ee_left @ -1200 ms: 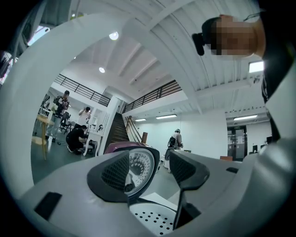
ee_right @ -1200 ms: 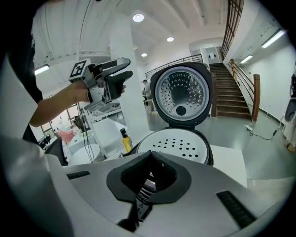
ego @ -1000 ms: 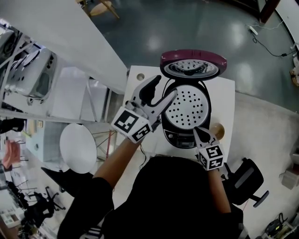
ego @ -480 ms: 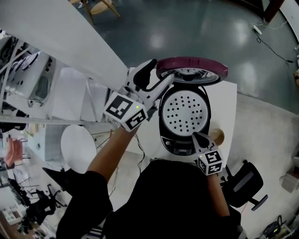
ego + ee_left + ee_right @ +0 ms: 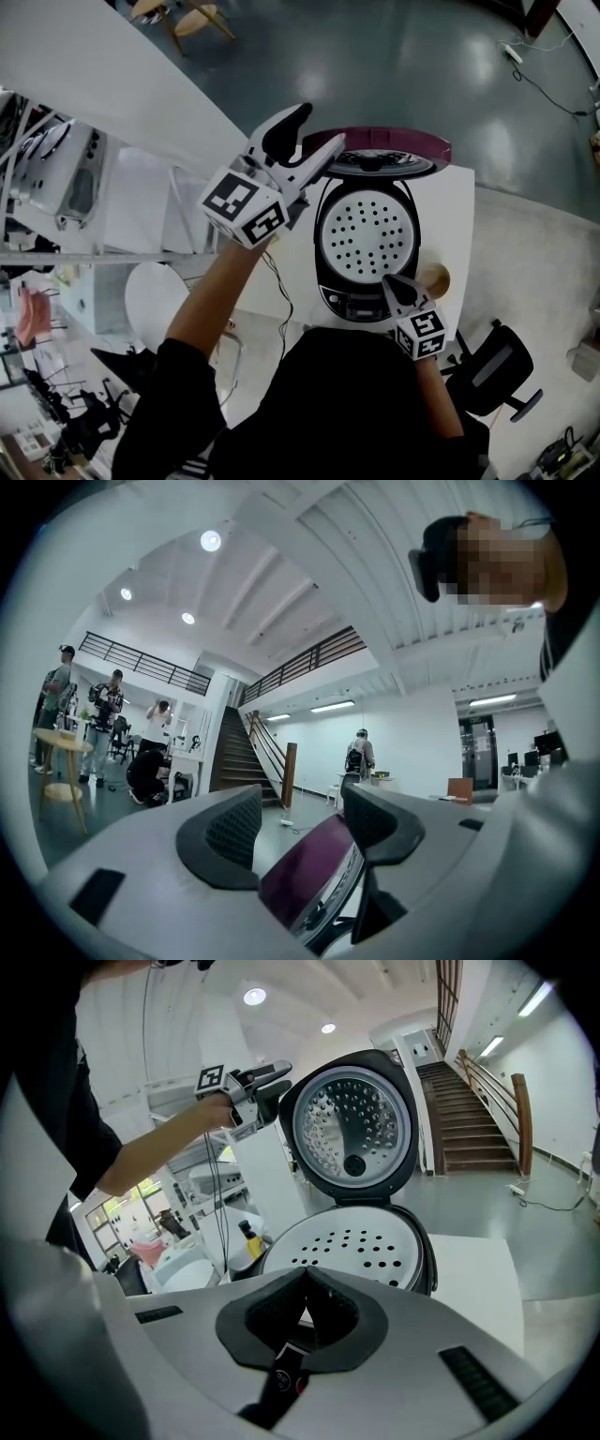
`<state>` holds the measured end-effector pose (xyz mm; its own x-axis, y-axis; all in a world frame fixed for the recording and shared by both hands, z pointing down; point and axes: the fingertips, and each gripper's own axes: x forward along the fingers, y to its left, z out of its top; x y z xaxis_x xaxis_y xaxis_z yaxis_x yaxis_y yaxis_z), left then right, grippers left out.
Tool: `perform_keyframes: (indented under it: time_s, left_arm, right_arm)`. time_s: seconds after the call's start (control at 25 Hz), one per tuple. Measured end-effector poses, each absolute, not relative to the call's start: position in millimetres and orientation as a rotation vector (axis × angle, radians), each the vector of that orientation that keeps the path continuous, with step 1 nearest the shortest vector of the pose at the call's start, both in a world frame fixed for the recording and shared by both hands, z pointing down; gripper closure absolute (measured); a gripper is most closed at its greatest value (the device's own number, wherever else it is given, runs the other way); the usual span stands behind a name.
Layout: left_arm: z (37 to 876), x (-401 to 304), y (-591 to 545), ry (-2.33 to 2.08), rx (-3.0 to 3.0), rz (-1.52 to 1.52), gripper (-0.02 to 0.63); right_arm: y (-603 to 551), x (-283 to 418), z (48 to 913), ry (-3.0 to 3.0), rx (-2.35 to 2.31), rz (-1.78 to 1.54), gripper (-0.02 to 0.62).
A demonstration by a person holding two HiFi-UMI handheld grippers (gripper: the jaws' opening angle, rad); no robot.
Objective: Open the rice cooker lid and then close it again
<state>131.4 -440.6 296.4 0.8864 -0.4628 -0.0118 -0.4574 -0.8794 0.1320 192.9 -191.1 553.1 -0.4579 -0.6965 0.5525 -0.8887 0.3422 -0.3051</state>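
Now cooker (image 5: 349, 302) open, perforated tray (image 5: 364, 234) inside, left gripper (image 5: 317, 129) jaws apart, right gripper's (image 5: 386, 281) closed, both empty

The raised maroon lid (image 5: 394, 142) is walling off the far side of the rice cooker (image 5: 349, 300), with the left gripper (image 5: 314, 133) crowding its left edge. A perforated steamer tray (image 5: 367, 234) is covering the pot's mouth, and the right gripper (image 5: 387, 280) is sitting at the front panel. The white table (image 5: 455, 211) is lying open rightward, past a small round tan object (image 5: 436, 278).
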Motion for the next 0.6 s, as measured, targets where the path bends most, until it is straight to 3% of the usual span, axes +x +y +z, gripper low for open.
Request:
perform_keyframes:
  time_s: [0.6]
  left_arm:
    - [328.1,148.1,-459.3,-0.602,2.892,0.133,0.354]
  right_arm:
    - [-194.6,193.1,549.2,-2.335,1.448,0.847,0.595]
